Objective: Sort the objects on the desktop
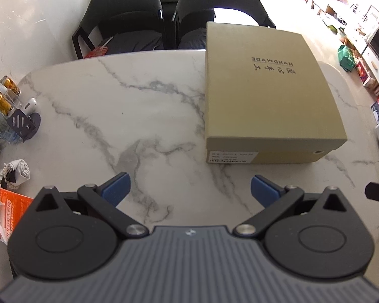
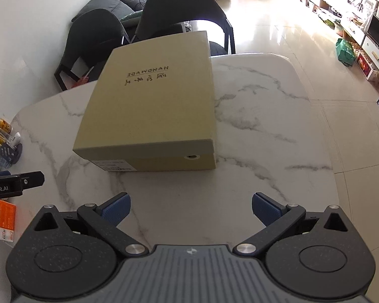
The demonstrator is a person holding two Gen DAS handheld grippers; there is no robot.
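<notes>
The box's label print was too small to read; bottles at nine o'clock were cut off.

A closed box sits on the tabletop, toward its far edge, with two chairs tucked in just behind. Bottles and a phone stand cluster along the left edge, well apart from the box, and both grippers hang side by side over the near edge.

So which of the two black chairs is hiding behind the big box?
The right-hand black chair: the tan cardboard box covers its seat. The left black chair shows clear of the box.
</notes>
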